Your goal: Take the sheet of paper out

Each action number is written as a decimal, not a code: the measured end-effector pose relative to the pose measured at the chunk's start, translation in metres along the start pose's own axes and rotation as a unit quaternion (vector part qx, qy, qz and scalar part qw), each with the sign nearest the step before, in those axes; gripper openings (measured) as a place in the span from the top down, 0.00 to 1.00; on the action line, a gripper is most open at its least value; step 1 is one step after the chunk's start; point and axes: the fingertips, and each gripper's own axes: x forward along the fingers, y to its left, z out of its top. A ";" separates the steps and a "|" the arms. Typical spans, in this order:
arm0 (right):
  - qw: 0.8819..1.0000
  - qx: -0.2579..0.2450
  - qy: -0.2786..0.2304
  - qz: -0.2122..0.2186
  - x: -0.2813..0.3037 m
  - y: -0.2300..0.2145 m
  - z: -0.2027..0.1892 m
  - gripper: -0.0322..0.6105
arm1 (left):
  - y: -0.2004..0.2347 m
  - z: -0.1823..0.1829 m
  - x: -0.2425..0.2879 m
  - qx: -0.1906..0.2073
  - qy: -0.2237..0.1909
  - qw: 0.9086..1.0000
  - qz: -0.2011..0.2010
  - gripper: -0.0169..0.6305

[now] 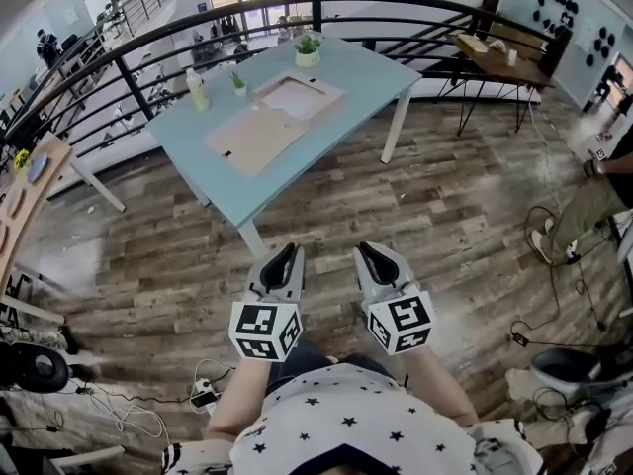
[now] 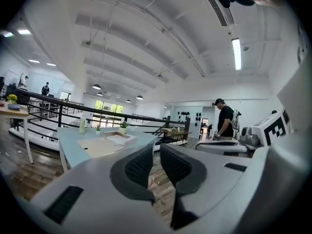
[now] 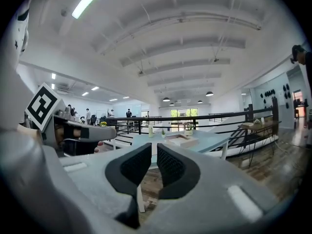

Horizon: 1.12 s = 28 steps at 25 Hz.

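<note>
A light blue table (image 1: 366,77) stands well ahead of me. On it lie a flat brown folder (image 1: 259,135) and a shallow cardboard tray holding a white sheet of paper (image 1: 295,97). Both grippers hang over the wood floor, short of the table's near corner. My left gripper (image 1: 285,255) has its jaws a narrow gap apart with nothing between them; in the left gripper view (image 2: 157,147) floor shows through the gap. My right gripper (image 1: 368,252) is likewise slightly parted and empty, pointing at the table (image 3: 204,139) from a distance.
A bottle (image 1: 197,89) and two small potted plants (image 1: 308,49) stand on the table's far side. A black railing (image 1: 148,38) runs behind it. A person (image 1: 603,191) stands at the right. Cables (image 1: 129,414) lie on the floor at the left.
</note>
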 end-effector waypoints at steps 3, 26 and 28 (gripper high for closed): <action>1.000 -0.001 0.002 0.006 0.000 -0.002 -0.002 0.87 | -0.003 -0.001 0.003 0.002 0.003 1.000 -0.004 0.88; 0.999 0.029 0.013 0.006 0.071 -0.044 -0.009 0.63 | 0.048 0.004 0.064 -0.012 -0.006 1.000 0.009 0.71; 1.000 0.028 0.012 0.005 0.088 -0.055 -0.007 0.63 | 0.060 0.005 0.081 -0.013 -0.005 1.000 0.011 0.71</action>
